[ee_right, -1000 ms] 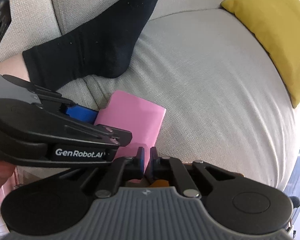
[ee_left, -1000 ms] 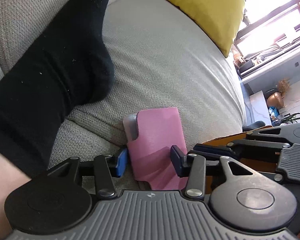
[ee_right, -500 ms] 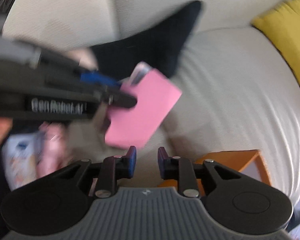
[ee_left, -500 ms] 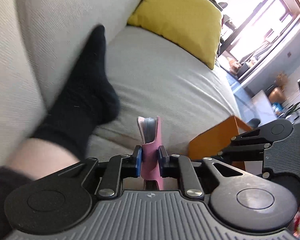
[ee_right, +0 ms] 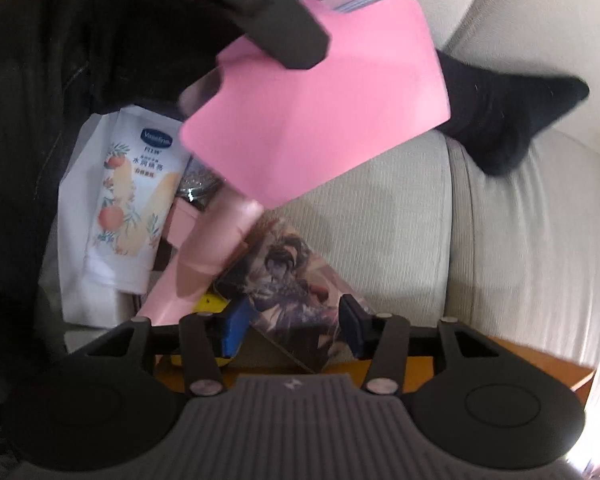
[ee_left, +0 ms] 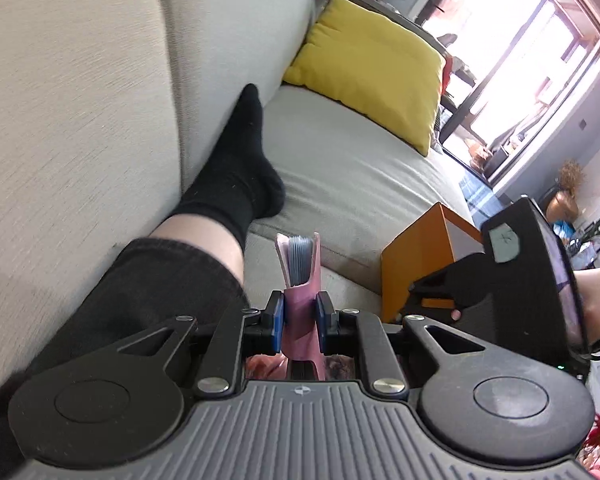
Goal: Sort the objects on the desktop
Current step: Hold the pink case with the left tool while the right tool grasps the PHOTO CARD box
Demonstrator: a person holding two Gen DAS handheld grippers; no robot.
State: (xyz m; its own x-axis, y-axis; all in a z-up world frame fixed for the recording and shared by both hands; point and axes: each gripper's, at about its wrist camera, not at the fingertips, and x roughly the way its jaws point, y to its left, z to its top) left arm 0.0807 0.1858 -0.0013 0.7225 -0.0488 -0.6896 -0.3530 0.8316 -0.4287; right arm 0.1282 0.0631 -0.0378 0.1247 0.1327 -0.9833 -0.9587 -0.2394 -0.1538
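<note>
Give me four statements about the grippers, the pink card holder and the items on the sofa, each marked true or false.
1. The left gripper is shut on the pink card holder. True.
2. The right gripper is shut on the Vaseline tube. False: its fingers stand open, holding nothing.
3. The yellow cushion lies on the sofa. True.
4. The card holder is empty. False: a stack of cards shows inside.

The left gripper (ee_left: 299, 318) hides the pink card holder's (ee_left: 300, 280) lower end; its cards are unreadable.
</note>
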